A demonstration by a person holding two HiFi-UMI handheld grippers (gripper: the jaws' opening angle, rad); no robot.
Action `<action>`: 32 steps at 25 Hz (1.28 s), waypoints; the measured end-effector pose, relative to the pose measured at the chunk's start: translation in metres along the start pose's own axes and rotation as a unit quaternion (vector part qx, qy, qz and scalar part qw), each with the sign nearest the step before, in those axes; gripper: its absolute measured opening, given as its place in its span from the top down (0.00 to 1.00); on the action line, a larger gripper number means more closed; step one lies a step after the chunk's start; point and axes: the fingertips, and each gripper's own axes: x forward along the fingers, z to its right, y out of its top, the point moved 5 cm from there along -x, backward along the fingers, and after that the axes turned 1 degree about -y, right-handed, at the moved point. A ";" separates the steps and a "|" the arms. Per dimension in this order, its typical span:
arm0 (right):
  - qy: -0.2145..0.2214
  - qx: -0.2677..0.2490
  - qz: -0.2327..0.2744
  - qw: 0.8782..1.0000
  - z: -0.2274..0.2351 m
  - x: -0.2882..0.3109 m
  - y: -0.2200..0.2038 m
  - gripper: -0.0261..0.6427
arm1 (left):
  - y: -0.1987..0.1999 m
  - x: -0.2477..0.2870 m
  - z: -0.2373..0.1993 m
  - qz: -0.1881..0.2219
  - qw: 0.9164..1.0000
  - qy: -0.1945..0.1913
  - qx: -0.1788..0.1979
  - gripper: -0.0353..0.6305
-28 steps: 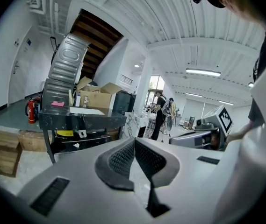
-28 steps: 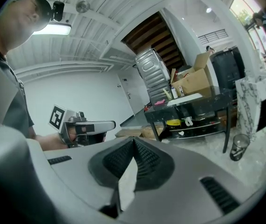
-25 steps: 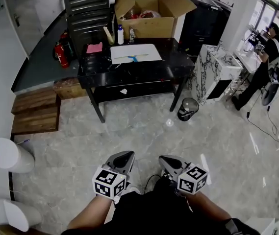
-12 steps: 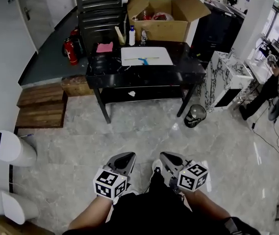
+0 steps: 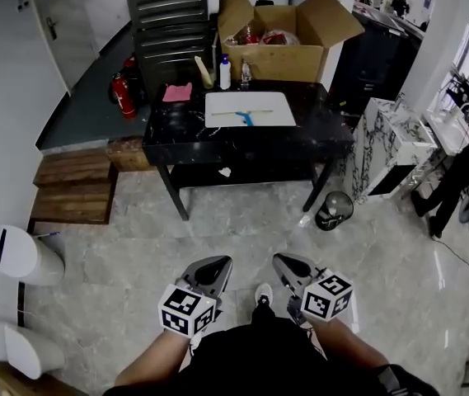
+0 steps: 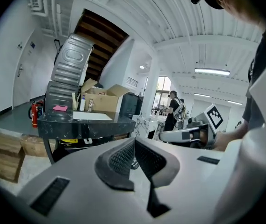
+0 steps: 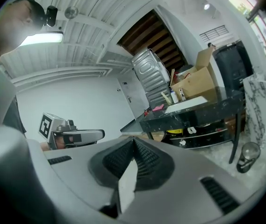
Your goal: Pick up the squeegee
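Office-like workspace: marble floor (image 5: 218, 238), black worktable (image 5: 176, 126) at 12 o'clock, open cardboard box (image 5: 300, 56) behind it (fire extinguisher (image 5: 122, 97) at 11 o'clock).

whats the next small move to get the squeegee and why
Probably step closer to the black table: the squeegee lies on the white board there, well beyond reach. The left gripper and right gripper hang low over the floor, fingers closed on nothing, so opening one comes later.
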 end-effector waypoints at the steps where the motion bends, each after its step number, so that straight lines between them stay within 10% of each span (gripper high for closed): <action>1: 0.001 0.005 0.001 1.000 0.007 0.004 0.003 0.95 | 0.001 0.007 -0.002 -0.003 1.000 0.001 0.003 0.92; 12: 0.010 0.103 0.015 0.995 0.078 0.030 0.029 0.95 | 0.003 0.089 -0.028 -0.049 0.999 -0.003 -0.014 0.92; 32: 0.042 0.063 0.023 0.997 0.169 0.060 0.100 0.95 | 0.052 0.181 -0.045 -0.029 0.999 0.039 -0.001 0.92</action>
